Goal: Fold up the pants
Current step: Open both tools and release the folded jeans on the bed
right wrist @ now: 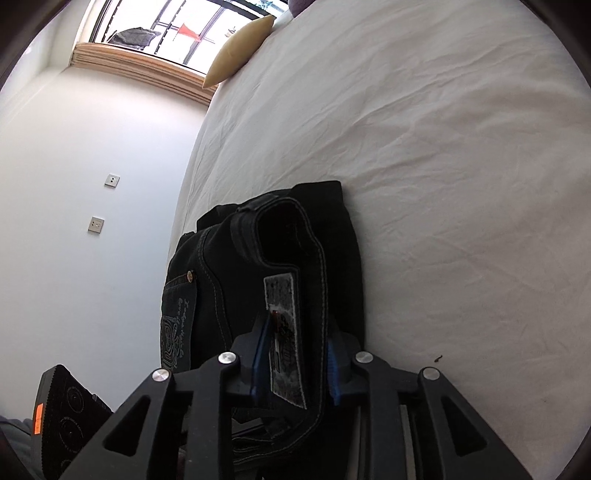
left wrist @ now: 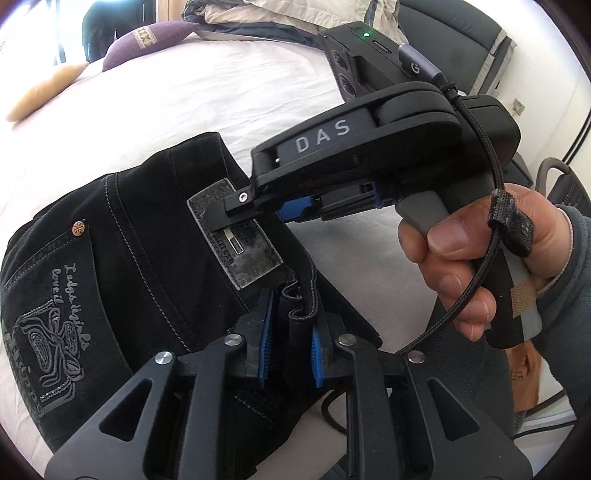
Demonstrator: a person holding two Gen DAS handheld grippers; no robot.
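Nearest in the left wrist view, the left tongs [left wrist: 291, 350] are clamped on a bunched edge of the black pants [left wrist: 122, 266], with dark cloth pinched between the blue pads [left wrist: 266, 332]. Just beyond them the right tongs [left wrist: 236, 210] reach in from the right and grip the waistband at the grey patch [left wrist: 255, 254]. The person's right hand [left wrist: 476, 258] wraps the grey handle, and a braided cable [left wrist: 491, 229] loops past the thumb.

In the right wrist view, the right tongs [right wrist: 293, 363] are closed on the waistband [right wrist: 317, 280], with the grey patch [right wrist: 286, 332] lying between the blue pads [right wrist: 258, 354]. The waistband curls up in a loop beyond the fingers.

The pants lie folded in a thick stack on the bed [left wrist: 184, 96], close to its near edge. A back pocket with pale stitched lettering [left wrist: 61, 295] and a copper rivet [left wrist: 78, 228] faces up on the left side.

Farther off, the white sheet [right wrist: 443, 147] spreads out wrinkled. A tan pillow [right wrist: 240, 50] lies at the far edge, and a purple pillow [left wrist: 147, 42] sits beside it. Crumpled bedding [left wrist: 266, 14] is heaped at the far end. A white wall with two small square plates [right wrist: 96, 224] stands beside the bed, and a window [right wrist: 177, 26] lies beyond.
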